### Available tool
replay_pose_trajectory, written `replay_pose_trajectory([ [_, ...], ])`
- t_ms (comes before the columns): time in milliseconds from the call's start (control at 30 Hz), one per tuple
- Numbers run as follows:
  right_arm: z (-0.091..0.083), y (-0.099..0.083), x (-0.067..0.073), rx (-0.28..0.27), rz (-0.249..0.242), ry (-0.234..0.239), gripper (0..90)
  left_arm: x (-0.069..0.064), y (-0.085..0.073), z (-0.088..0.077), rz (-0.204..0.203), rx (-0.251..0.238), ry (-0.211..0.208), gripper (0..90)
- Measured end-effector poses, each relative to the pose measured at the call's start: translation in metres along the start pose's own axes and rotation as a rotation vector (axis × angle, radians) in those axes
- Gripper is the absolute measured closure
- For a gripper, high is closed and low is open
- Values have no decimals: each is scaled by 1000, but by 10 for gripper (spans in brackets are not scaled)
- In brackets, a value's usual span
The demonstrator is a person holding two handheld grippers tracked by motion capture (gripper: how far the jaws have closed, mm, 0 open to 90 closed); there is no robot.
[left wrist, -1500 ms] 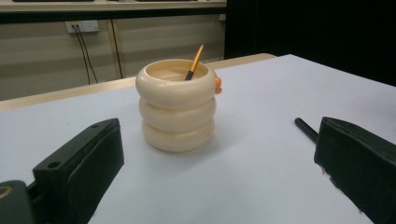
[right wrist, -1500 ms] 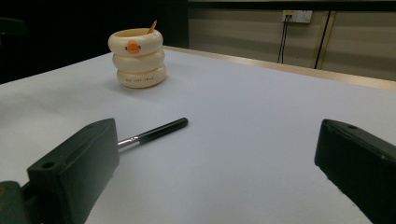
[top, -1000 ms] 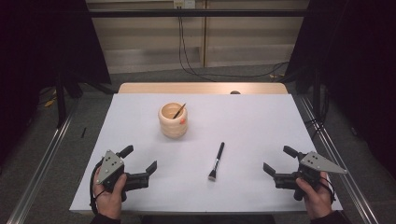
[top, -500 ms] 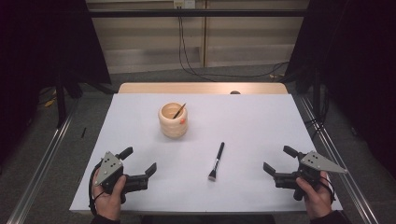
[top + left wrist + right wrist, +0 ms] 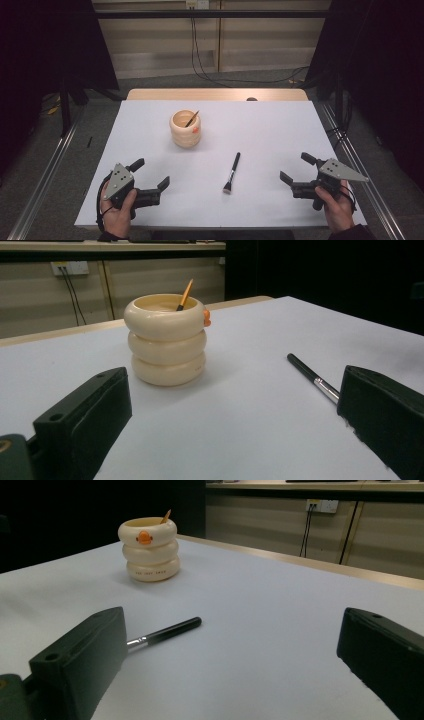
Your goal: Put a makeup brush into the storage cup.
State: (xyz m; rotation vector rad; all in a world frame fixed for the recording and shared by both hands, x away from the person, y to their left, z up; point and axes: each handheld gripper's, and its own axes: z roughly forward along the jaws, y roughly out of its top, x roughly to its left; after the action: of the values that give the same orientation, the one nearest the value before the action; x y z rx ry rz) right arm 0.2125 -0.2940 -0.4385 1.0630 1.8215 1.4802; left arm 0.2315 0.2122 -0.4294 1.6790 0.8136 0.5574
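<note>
Both tongs gape empty, and the brush [image 5: 232, 172] lies 12-to-6 between them, nearer the right tongs [image 5: 295, 172], at their 9 o'clock.

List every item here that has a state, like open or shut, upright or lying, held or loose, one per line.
Left gripper: open, holding nothing, low over the table.
Right gripper: open, holding nothing, low over the table.
Makeup brush: lying flat on the white table, loose, between the two grippers.
Cream ringed holder: upright, untouched.
Orange-handled stick: leaning inside the holder, tip hidden.
</note>
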Motion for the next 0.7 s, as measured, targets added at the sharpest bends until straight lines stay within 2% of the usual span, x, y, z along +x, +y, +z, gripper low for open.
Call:
replay_pose_trajectory([
  [133, 5, 5, 1, -47, -20, -3, 0, 1, 0, 0, 0, -5, 4, 9],
  [200, 6, 7, 1, -38, -17, 14, 0, 1, 0, 0, -4, -6, 8, 9],
  [233, 7, 9, 1, -39, 0, 19, 0, 1, -1, 0, -2, 3, 19, 9],
  [300, 11, 11, 0, -33, -11, 32, 0, 1, -1, 0, -10, 6, 15, 10],
  [367, 14, 13, 1, -33, 9, 42, 0, 1, -1, 0, 1, 3, 22, 10],
  [400, 16, 15, 0, -29, 1, 41, 0, 1, -1, 0, 6, 6, 25, 10],
  [500, 22, 19, -1, -35, 30, 48, 0, 1, -1, 1, -1, 4, 16, 10],
  [567, 25, 21, -2, -32, 30, 42, 0, 1, -1, 0, 4, 0, 13, 9],
  [600, 27, 23, -2, -29, 35, 39, 0, 1, -1, 0, 4, -7, 0, 9],
  [700, 34, 27, -3, -34, 13, 38, 0, 0, -1, 0, 14, -1, -5, 8],
])
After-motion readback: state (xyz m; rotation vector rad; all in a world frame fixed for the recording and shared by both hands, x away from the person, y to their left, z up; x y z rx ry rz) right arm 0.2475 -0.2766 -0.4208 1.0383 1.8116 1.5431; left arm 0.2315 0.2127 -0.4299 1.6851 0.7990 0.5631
